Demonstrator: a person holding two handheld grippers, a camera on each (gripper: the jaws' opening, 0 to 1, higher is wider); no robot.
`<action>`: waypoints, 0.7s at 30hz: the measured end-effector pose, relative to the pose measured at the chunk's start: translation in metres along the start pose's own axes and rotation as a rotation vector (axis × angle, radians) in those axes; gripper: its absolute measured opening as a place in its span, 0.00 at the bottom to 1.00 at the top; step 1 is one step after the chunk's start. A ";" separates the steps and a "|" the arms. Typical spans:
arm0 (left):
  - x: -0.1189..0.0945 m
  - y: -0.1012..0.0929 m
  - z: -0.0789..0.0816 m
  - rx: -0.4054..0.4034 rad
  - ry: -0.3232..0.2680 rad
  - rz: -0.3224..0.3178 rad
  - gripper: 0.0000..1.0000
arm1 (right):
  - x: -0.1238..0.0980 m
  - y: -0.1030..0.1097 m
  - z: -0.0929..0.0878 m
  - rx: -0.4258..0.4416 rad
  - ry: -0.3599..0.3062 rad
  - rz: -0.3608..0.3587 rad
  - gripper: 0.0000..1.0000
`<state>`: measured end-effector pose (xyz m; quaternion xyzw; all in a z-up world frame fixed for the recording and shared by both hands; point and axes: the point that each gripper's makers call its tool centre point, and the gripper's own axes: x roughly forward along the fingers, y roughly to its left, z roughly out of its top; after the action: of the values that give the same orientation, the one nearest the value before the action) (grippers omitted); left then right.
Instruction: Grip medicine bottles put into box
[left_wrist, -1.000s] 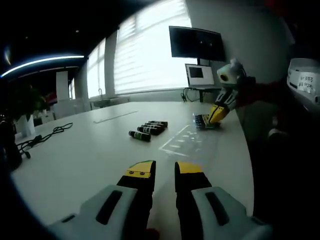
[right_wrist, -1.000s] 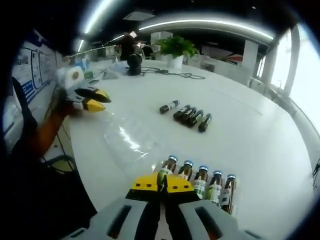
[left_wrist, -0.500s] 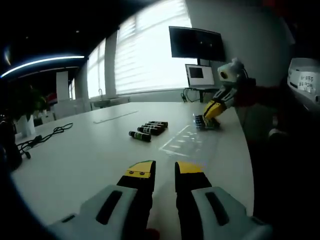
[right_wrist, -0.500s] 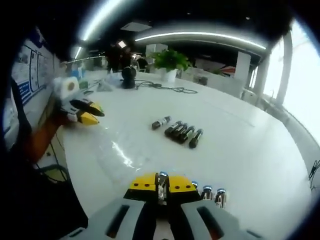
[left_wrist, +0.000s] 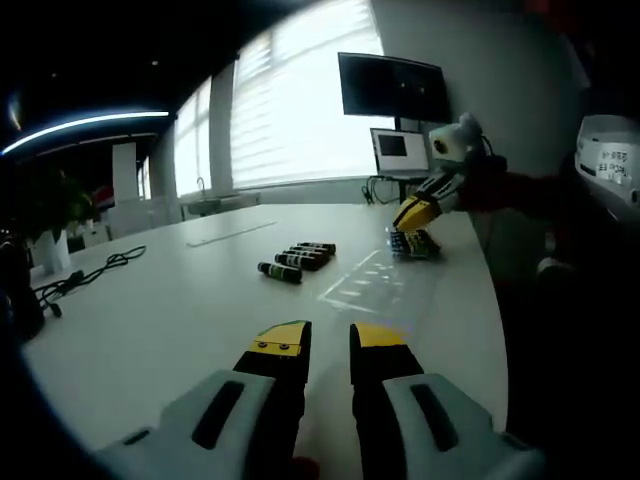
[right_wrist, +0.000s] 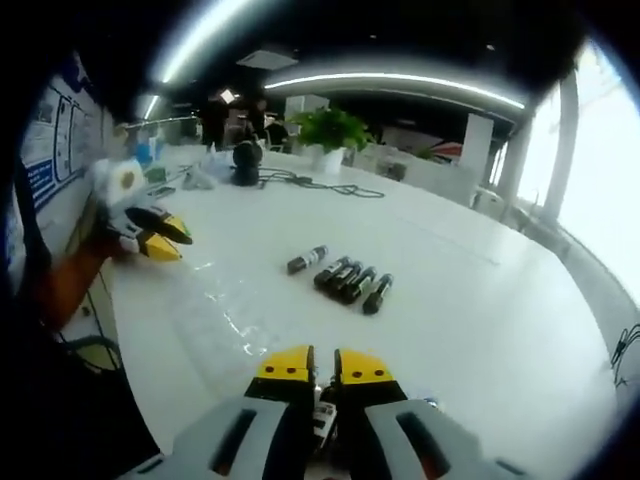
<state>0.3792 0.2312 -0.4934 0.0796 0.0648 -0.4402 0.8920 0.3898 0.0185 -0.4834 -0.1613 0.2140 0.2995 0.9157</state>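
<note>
Medicine bottles (right_wrist: 345, 281) lie loose on the table (right_wrist: 480, 300); right gripper (right_wrist: 322, 368) pinches one bottle (right_wrist: 324, 412) (presumably lifting it); left gripper (left_wrist: 328, 340) waits open.

On the bench (left_wrist: 170, 300) five loose bottles (left_wrist: 297, 260) lie in a row near the middle — four packed side by side, one slightly apart at the end. In the left gripper view the box (left_wrist: 412, 244) sits beyond them at the right edge, the right claw (left_wrist: 412, 212) just above it. A cable (left_wrist: 85, 275) lies far left — the plant (right_wrist: 330, 130) stands behind it.
</note>
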 end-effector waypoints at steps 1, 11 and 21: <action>0.000 0.000 0.000 0.000 0.001 0.000 0.09 | 0.001 -0.001 0.001 -0.008 -0.001 -0.006 0.05; 0.000 0.000 0.000 -0.002 -0.001 -0.002 0.10 | 0.018 -0.012 0.014 -0.032 -0.009 -0.023 0.05; 0.000 0.000 0.000 -0.002 -0.003 -0.005 0.10 | 0.038 -0.021 0.021 -0.010 -0.009 -0.033 0.08</action>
<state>0.3793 0.2314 -0.4931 0.0779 0.0643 -0.4425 0.8910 0.4368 0.0295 -0.4803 -0.1678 0.2056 0.2864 0.9206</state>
